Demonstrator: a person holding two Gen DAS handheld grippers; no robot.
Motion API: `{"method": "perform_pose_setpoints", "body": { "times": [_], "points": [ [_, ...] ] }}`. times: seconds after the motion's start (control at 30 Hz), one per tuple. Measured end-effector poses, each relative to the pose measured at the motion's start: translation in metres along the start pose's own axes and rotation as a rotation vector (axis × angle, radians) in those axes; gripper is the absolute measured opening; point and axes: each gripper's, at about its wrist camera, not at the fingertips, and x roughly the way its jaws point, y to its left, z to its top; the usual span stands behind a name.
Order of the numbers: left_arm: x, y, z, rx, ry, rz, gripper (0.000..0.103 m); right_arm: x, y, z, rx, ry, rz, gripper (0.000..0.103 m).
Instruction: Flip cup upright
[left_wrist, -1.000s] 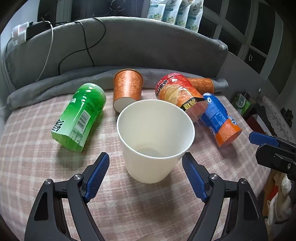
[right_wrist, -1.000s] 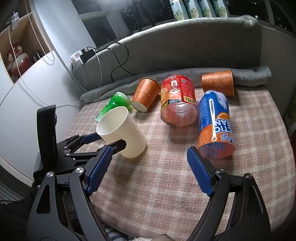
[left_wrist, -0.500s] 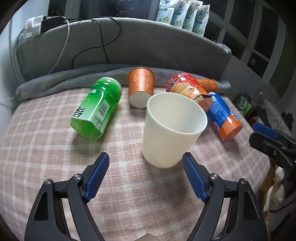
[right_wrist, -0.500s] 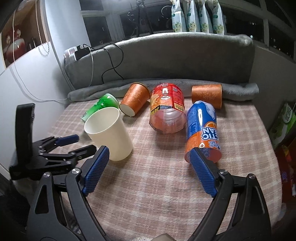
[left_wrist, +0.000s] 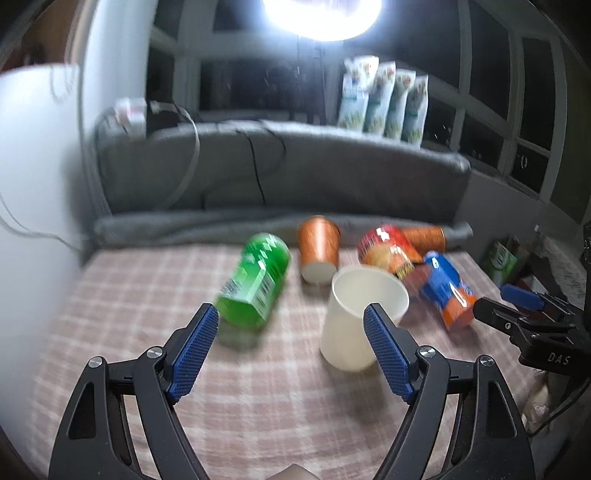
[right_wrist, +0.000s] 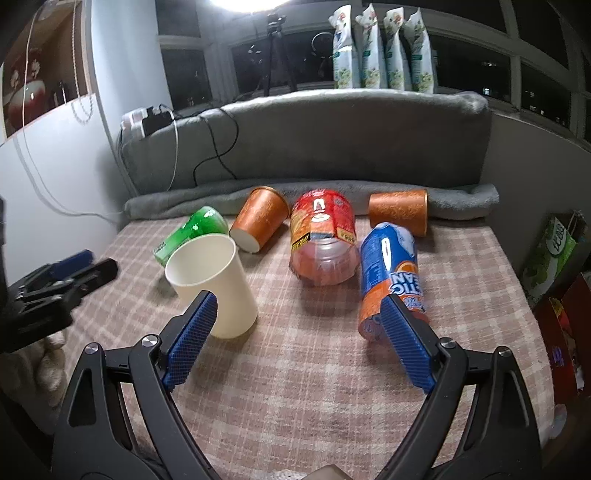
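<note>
A white paper cup (left_wrist: 360, 317) stands upright, mouth up, on the pink checked cloth (left_wrist: 129, 295); it also shows in the right wrist view (right_wrist: 214, 284). My left gripper (left_wrist: 291, 350) is open and empty, pulled back from the cup, which sits just beyond its right fingertip. My right gripper (right_wrist: 301, 339) is open and empty, near the front of the cloth (right_wrist: 314, 387), with the cup by its left fingertip. The left gripper also shows at the left edge of the right wrist view (right_wrist: 74, 273).
Lying on the cloth are a green canister (right_wrist: 192, 232), two orange cups (right_wrist: 258, 219) (right_wrist: 399, 214), a red canister (right_wrist: 323, 236) and a blue-orange canister (right_wrist: 393, 273). A grey cushion (right_wrist: 314, 140) backs the surface. Boxes (right_wrist: 550, 254) stand off the right edge.
My left gripper has pulled back and risen away from the upright white cup, its view tilting up. My right gripper has also drawn back. The cup has stayed standing.
</note>
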Motion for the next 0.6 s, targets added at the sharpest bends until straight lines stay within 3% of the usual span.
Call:
{"method": "perform_pose_setpoints", "body": {
  "times": [0.6],
  "points": [
    [-0.054,0.002,0.003,0.006,-0.193,0.128,0.081,-0.03,-0.013,0.01,0.064,-0.14,-0.105,0.093]
  ]
}}
